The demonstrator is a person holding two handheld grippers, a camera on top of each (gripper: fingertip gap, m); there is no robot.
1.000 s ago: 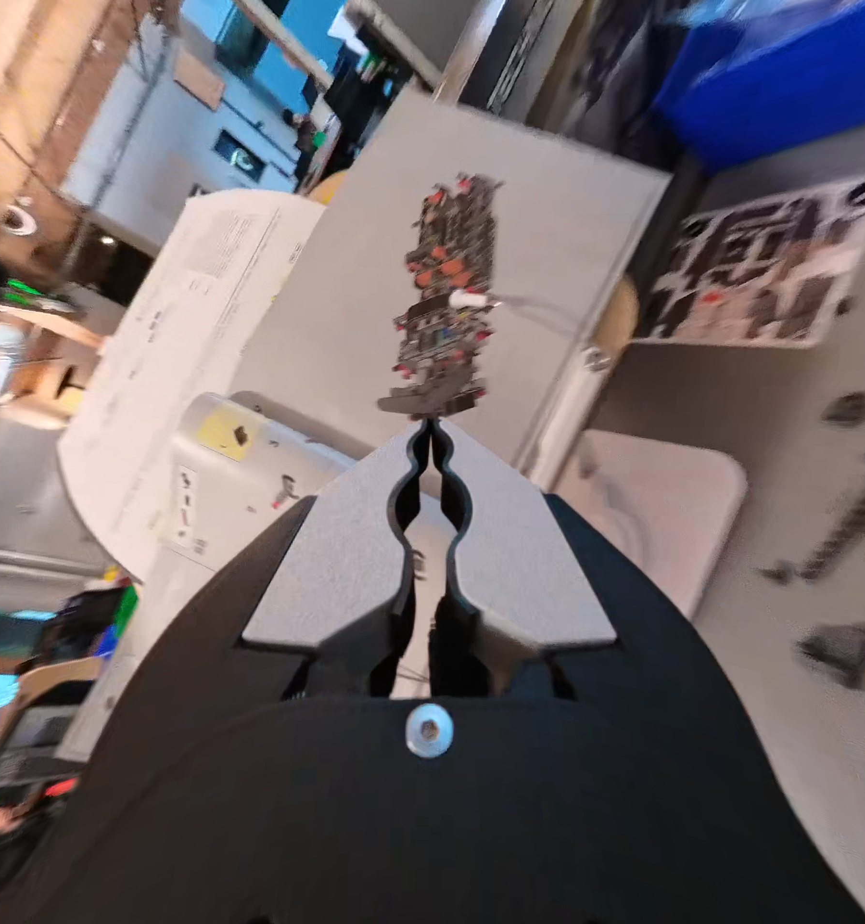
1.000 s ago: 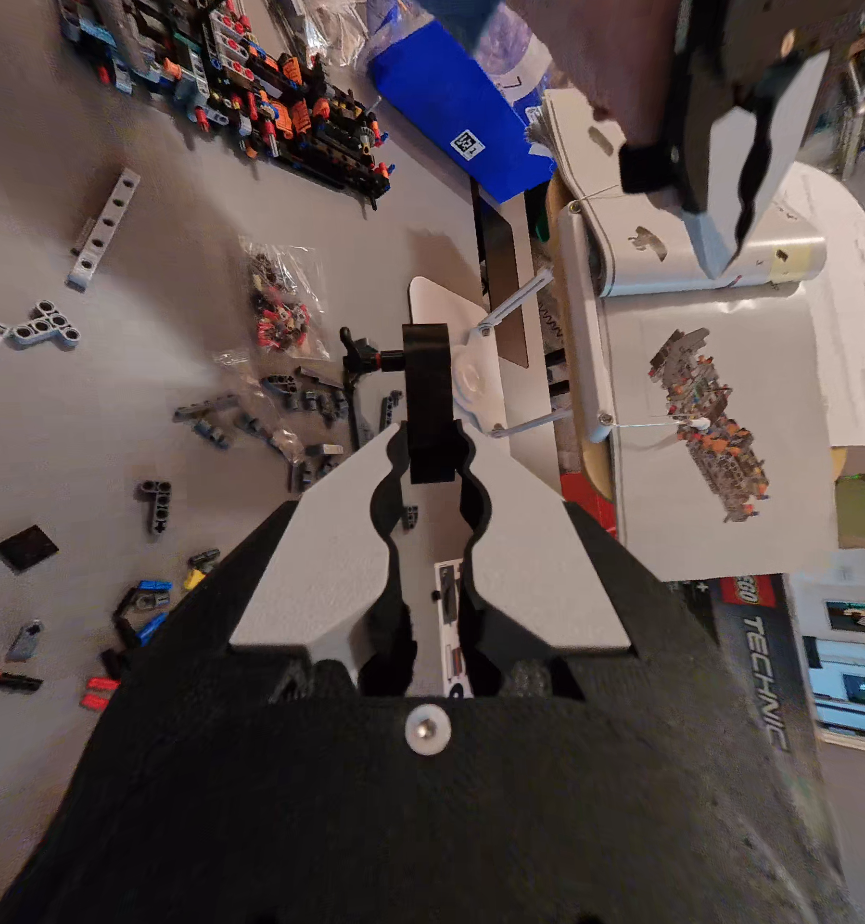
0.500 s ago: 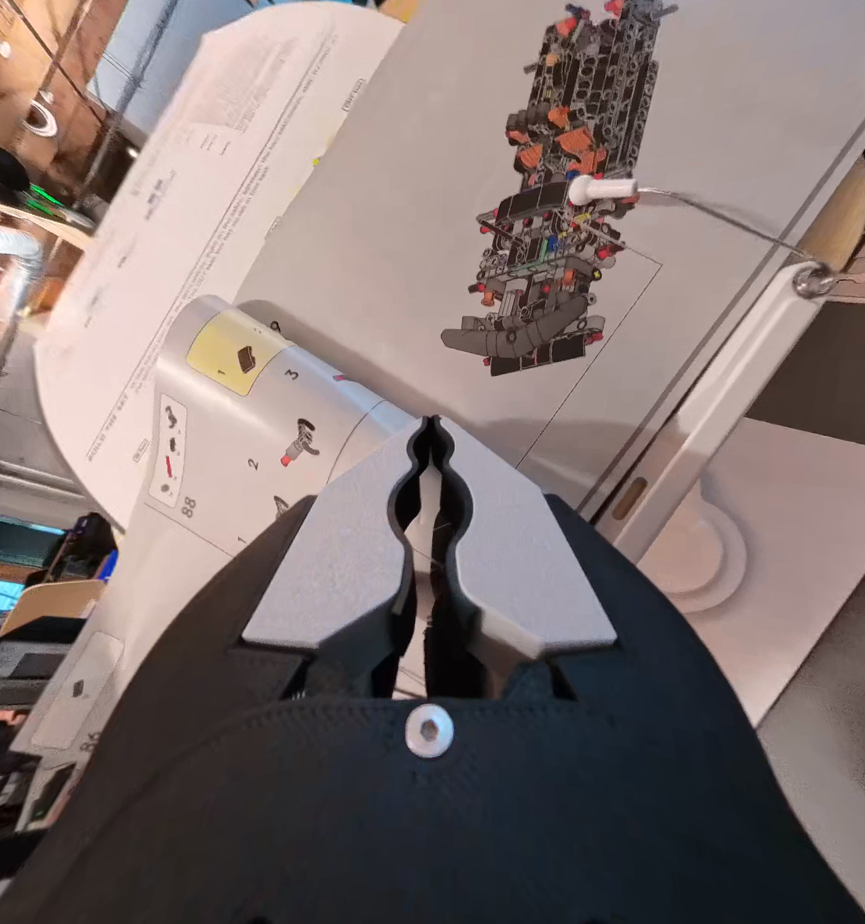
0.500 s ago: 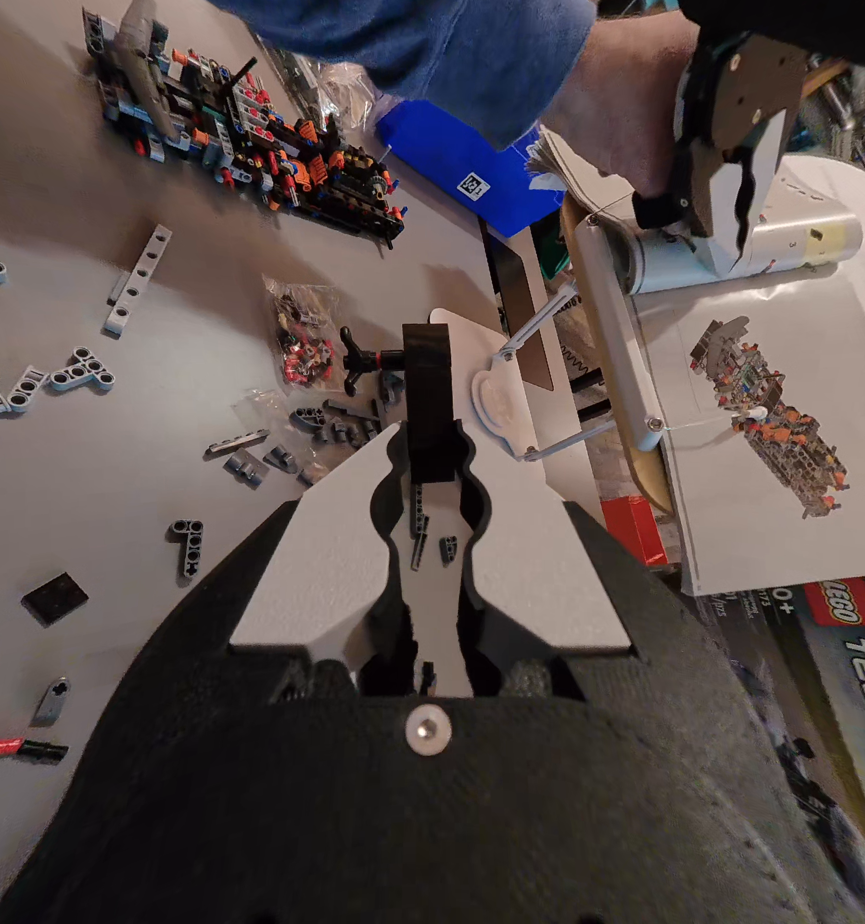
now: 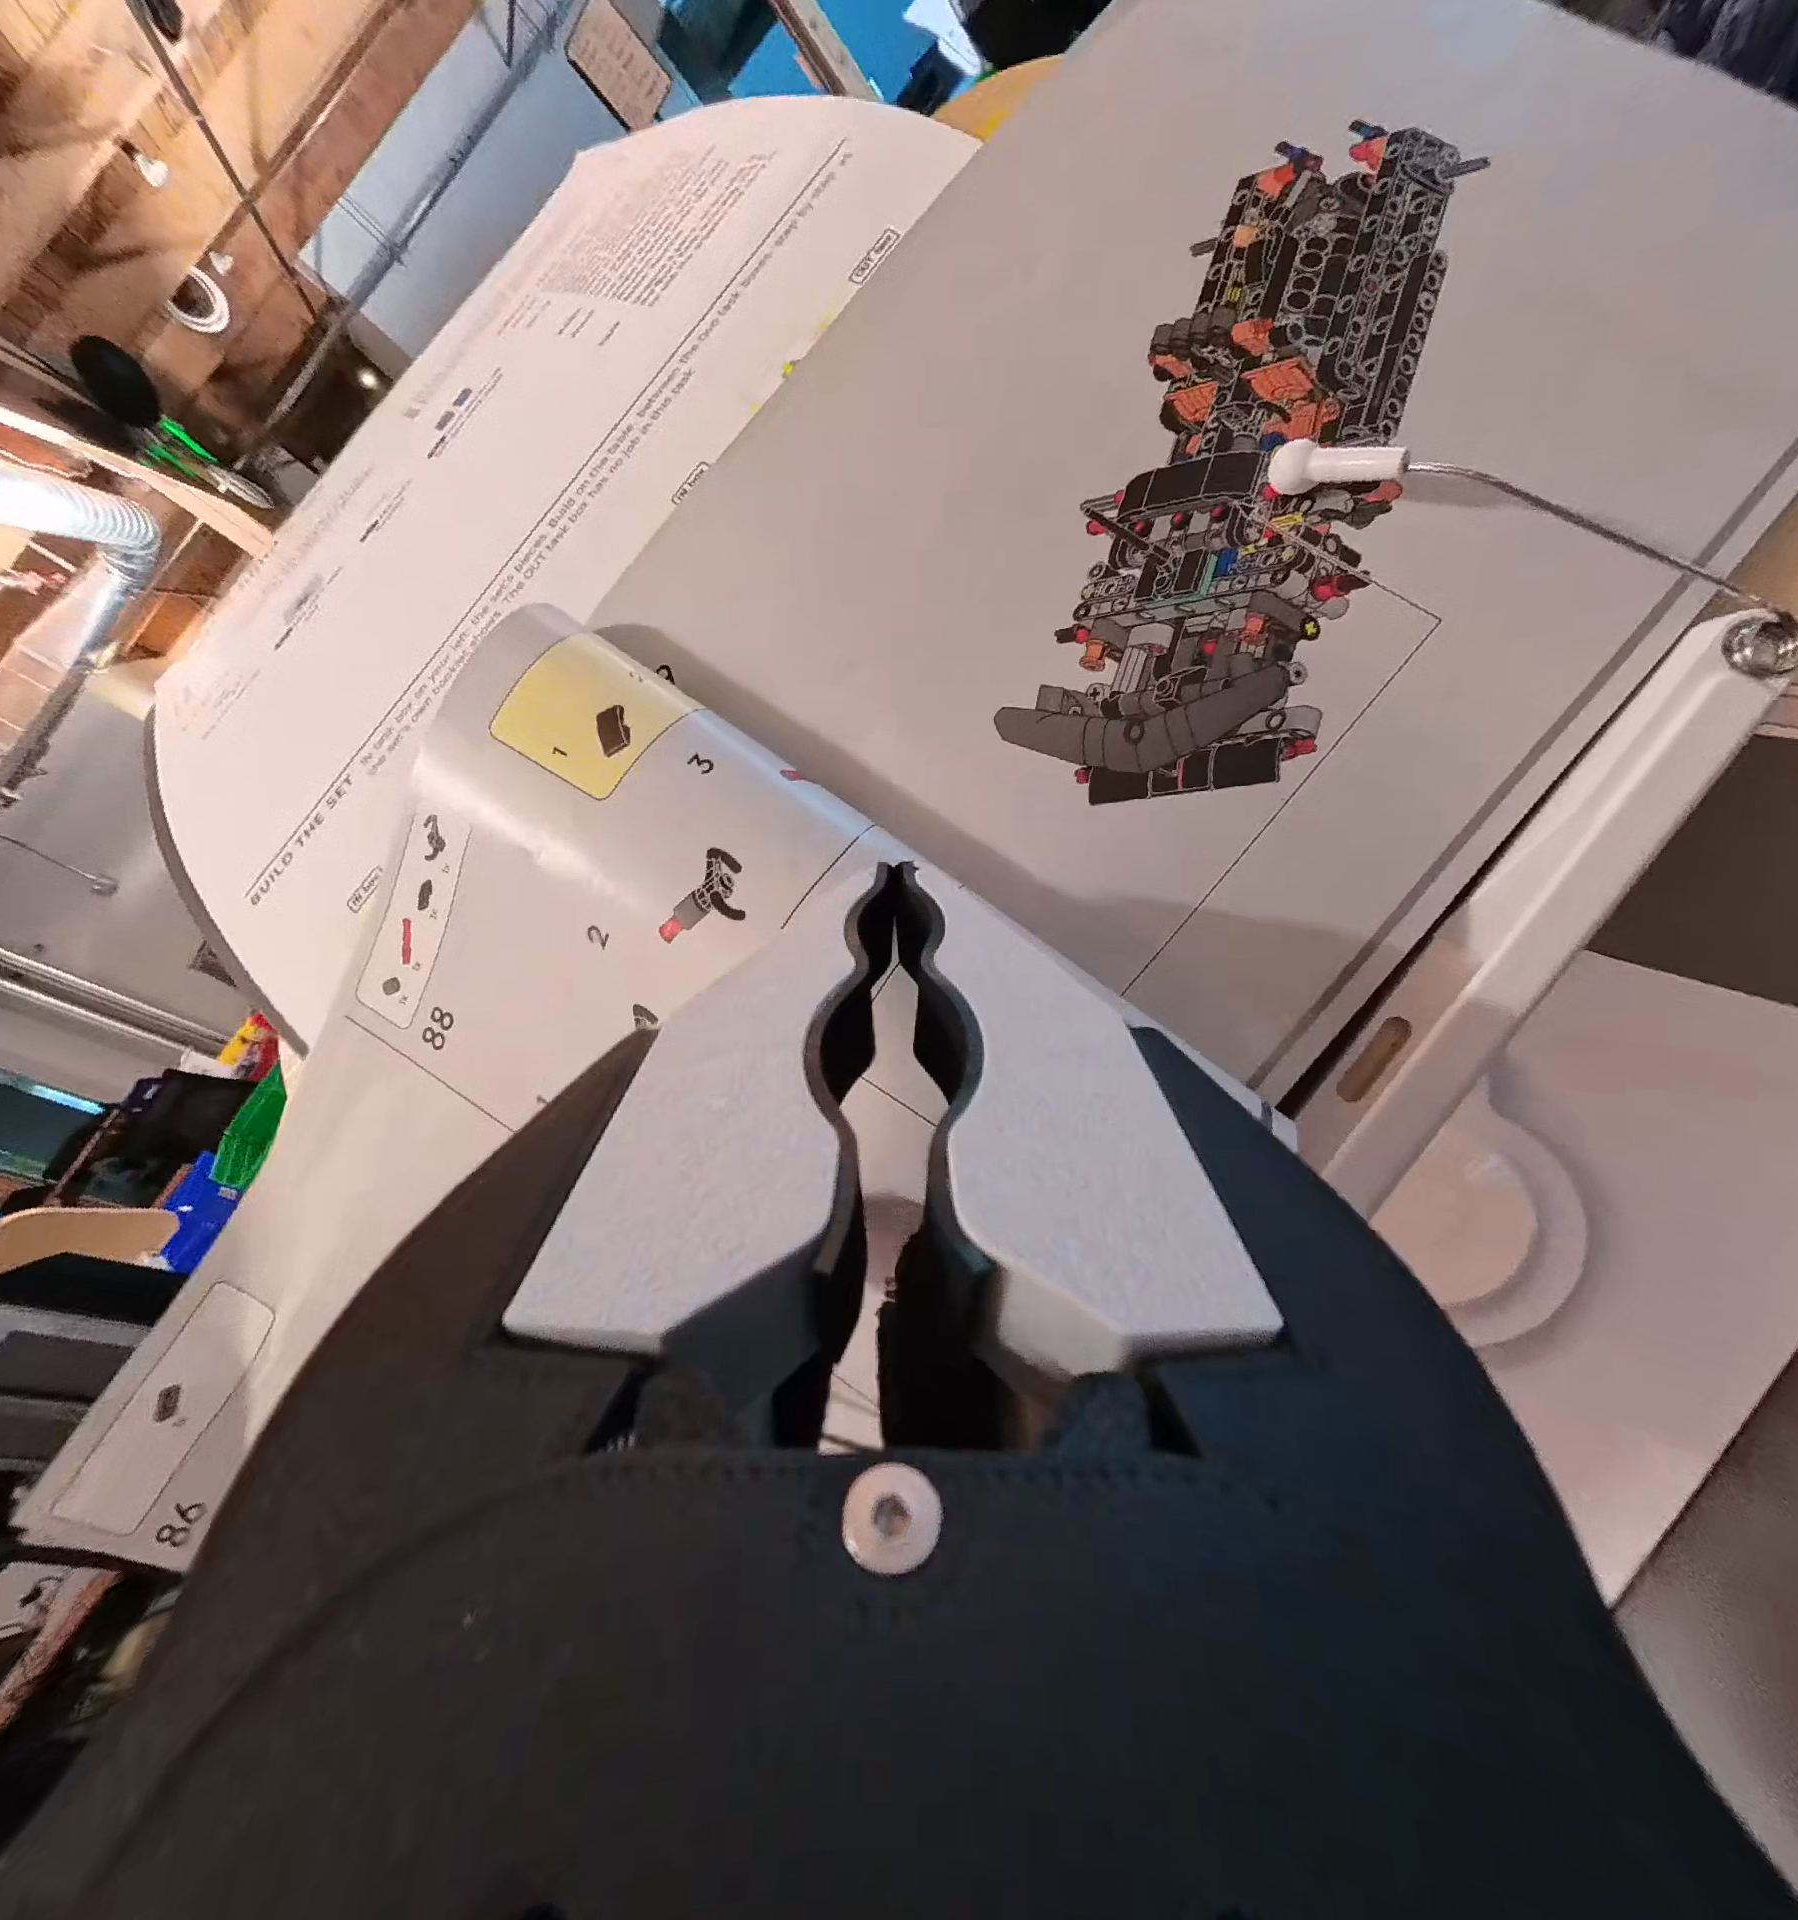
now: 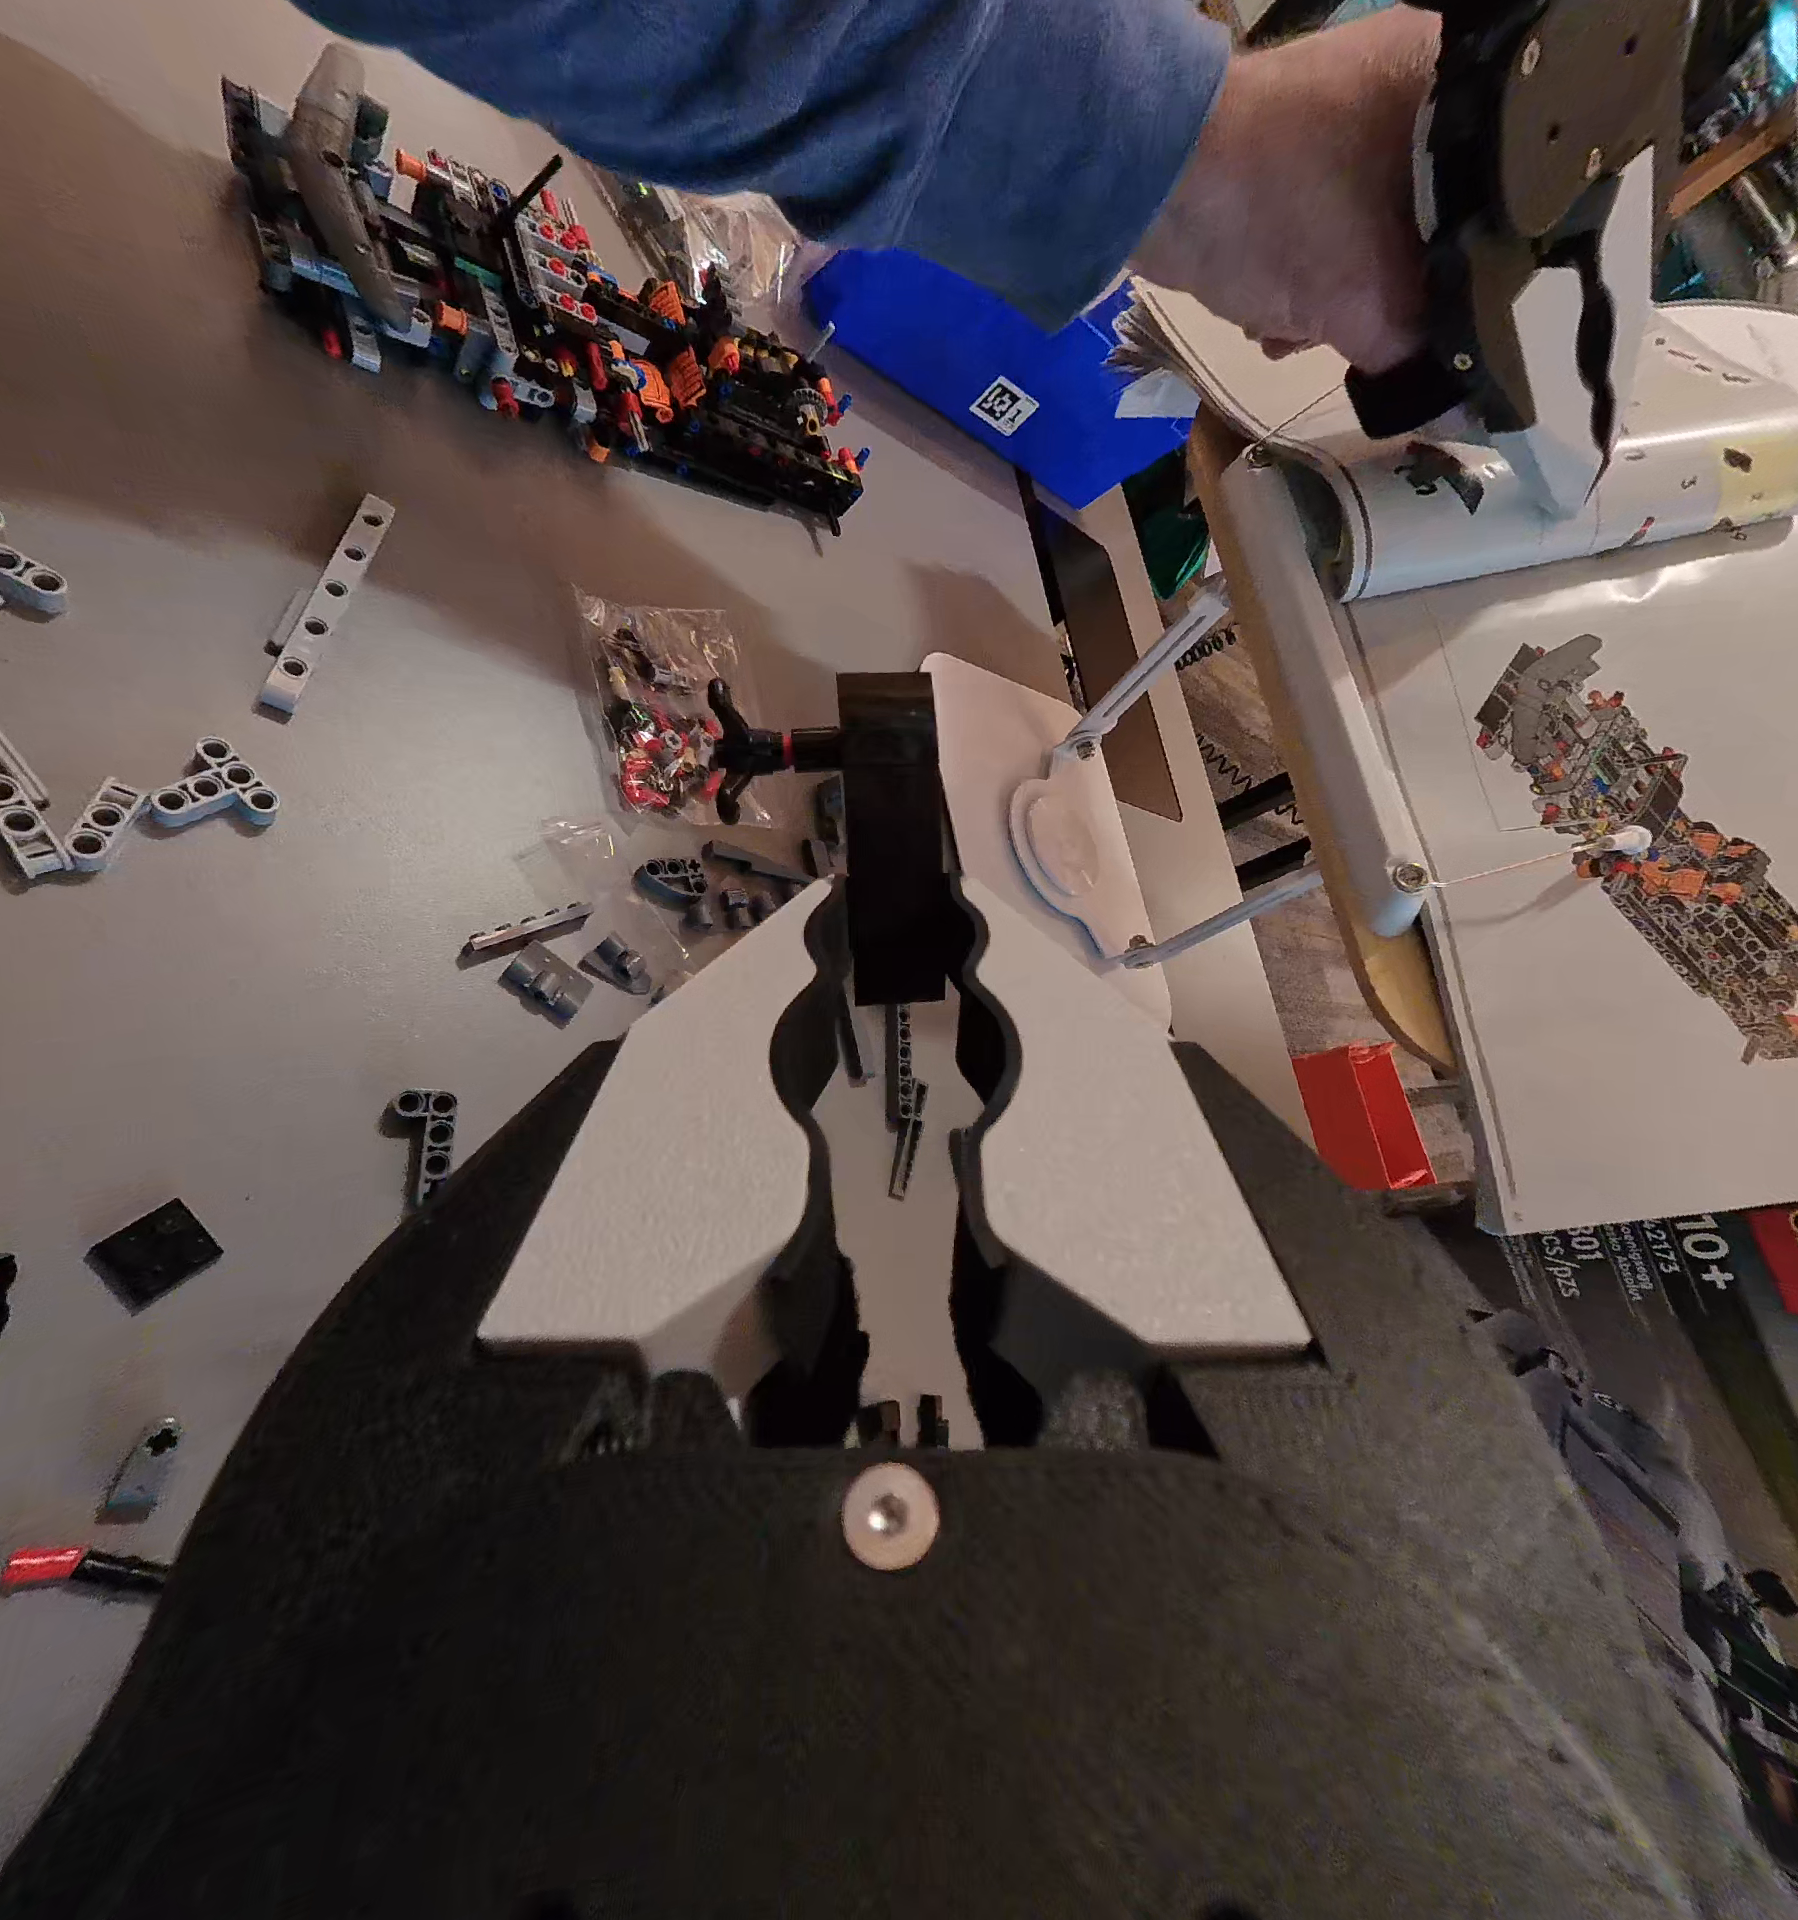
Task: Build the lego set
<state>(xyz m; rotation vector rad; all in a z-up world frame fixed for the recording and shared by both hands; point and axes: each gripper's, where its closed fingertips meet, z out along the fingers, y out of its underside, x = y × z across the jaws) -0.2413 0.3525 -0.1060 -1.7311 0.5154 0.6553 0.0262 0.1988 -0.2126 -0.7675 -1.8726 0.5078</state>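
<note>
My right gripper (image 6: 895,914) is shut on a black Lego block (image 6: 887,800) and holds it above the grey table (image 6: 199,987). A black pin with a red collar (image 6: 760,750) sticks out of the block's left side. My left gripper (image 5: 900,875) is shut, and its tips touch the curled pages of the instruction booklet (image 5: 666,831). I cannot tell whether it pinches a page. It also shows in the right wrist view (image 6: 1591,416), held by a hand against the rolled pages. The partly built model (image 6: 562,312) lies at the far left of the table.
The booklet's open page (image 6: 1653,935) rests on a white stand (image 6: 1082,810) with a wire clip. A bag of small parts (image 6: 656,717) and several loose grey and black pieces lie on the table. A blue bin (image 6: 957,343), the set's box (image 6: 1705,1299) and a blue sleeve (image 6: 822,104) are nearby. The partly built model (image 6: 562,312) lies around 30 centimeters away from my right fingertips.
My left gripper has moved in toward the booklet and now touches the curled pages. My right gripper still holds the black block and has shifted slightly over the table.
</note>
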